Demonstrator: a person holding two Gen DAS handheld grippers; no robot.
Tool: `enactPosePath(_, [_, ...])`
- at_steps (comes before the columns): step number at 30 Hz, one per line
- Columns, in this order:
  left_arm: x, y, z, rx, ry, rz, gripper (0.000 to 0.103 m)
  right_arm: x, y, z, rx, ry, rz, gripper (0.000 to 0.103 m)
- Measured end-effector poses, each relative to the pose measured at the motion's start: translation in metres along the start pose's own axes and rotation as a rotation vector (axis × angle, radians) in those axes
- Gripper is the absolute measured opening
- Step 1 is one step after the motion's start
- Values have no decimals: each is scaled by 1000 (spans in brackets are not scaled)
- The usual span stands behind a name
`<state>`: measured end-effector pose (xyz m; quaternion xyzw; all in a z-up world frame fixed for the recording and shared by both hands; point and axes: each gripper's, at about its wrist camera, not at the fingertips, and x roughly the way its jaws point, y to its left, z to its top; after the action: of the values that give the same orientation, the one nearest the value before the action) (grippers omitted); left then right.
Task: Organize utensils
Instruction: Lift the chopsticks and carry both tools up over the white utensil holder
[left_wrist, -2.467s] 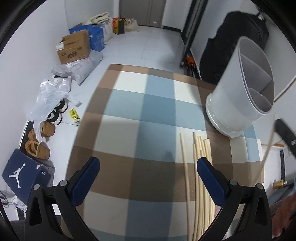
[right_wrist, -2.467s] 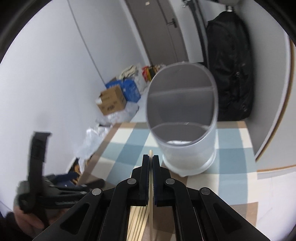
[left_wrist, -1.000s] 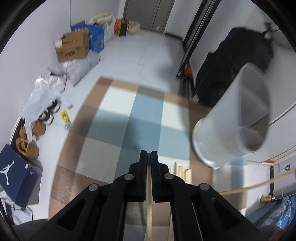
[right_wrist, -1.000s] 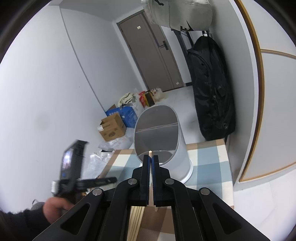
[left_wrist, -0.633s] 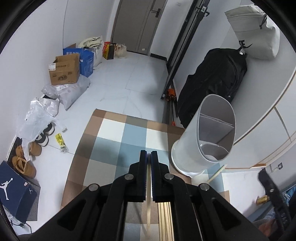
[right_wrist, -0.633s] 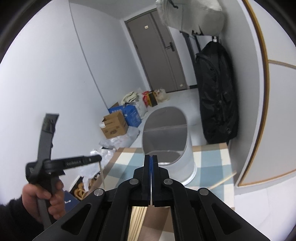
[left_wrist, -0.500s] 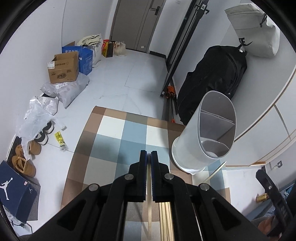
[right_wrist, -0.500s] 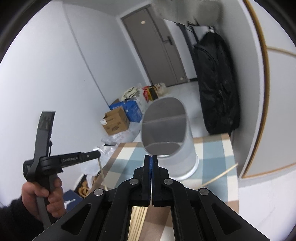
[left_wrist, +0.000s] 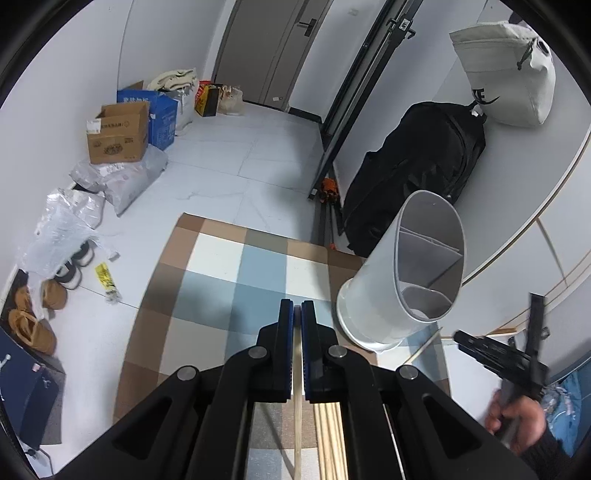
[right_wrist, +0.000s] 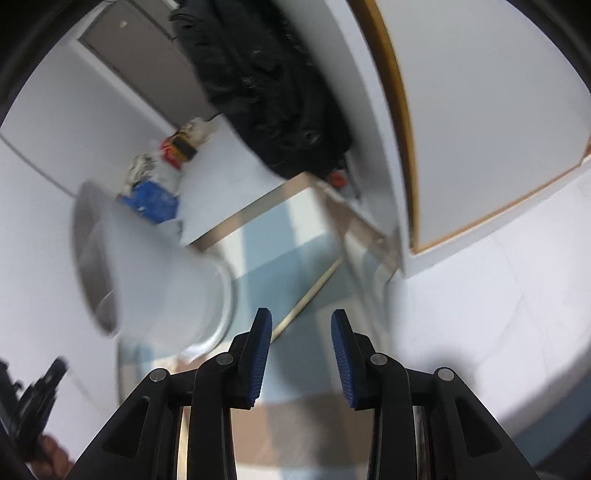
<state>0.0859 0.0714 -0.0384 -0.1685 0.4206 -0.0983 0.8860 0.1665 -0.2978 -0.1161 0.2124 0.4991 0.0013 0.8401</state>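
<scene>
Checked brown-and-blue cloth carries everything: my left gripper pinches one pale wooden chopstick lengthwise, the divided white cylindrical holder ahead-right near the far right corner, while my right gripper gapes empty over a stray diagonal chopstick.

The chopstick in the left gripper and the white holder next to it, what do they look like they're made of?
The chopstick looks like pale bamboo or wood, unvarnished: matte tan, same as the bundle on the mat. The holder seems smooth matte white plastic with thin moulded dividers inside, though glazed ceramic can't be ruled out.
</scene>
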Motion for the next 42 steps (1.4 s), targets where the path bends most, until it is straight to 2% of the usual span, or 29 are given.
enactPosePath(2, [1,0,0,-1,8,-10,0,13,-2,8,-3,14,-28,45])
enactPosePath(4, [2,0,1,-2,12,-16,0,24,-5,12,6,24,-64,45])
enactPosePath(7, [3,1,1,2,17,-19,0,39,-9,20,24,39,-70,45])
enactPosePath(8, [4,1,2,4,22,-20,0,42,-10,20,32,48,-75,43])
enactPosePath(12, [5,2,2,-1,27,-26,0,41,-15,18,51,31,-77,14])
enactPosePath(19, [3,-1,3,-6,10,-32,0,24,-14,20,39,-58,-55,4])
enactPosePath(26, [-6,-3,2,9,-24,-17,0,-7,2,13,-5,-136,36,3])
enactPosePath(32, [-20,-11,4,40,-56,-10,0,-52,27,4,-58,-250,147,3])
enactPosePath(36, [-30,-19,6,66,-80,-16,0,-89,48,0,-143,-350,209,3])
enactPosePath(42, [-43,-31,14,105,-111,-6,0,-127,82,-9,-275,-434,263,3])
